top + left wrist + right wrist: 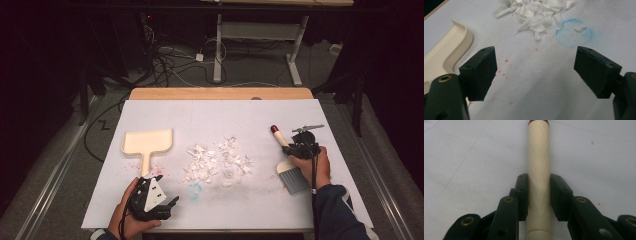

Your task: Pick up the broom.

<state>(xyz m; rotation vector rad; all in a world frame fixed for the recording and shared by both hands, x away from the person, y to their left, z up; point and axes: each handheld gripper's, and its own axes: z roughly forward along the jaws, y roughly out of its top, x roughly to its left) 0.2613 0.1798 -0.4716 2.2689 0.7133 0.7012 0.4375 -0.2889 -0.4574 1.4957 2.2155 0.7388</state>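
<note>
While nothing yet sits between its jaws, the left gripper (161, 206) rests at the near-left edge of the white table sheet (220, 117) with the jaws spread wide, just short of the dustpan's handle. That cream dustpan (148, 142) lies flat, tray pointing away from the person and handle toward them; it looks like thin rigid plastic, light and likely to skate on the smooth sheet, so the handle is the sensible place to pinch it. Right of it, mid-table, a loose heap of white paper scraps (217, 161) lies beside a faint blue ring stain (574, 33). Such scraps should be almost weightless and would scatter under a fast stroke, so slow, low sweeps seem wise.

Farther right, the right gripper (298, 150) has closed its jaws on the small hand brush (287, 165), taking the round cream handle (538, 170) about halfway between the red tip (274, 129) and the grey bristle head. The handle looks stiff and smooth, so it could twist in the grip. Soft bristles should flex, and the head points toward the person, near the table's right side.
</note>
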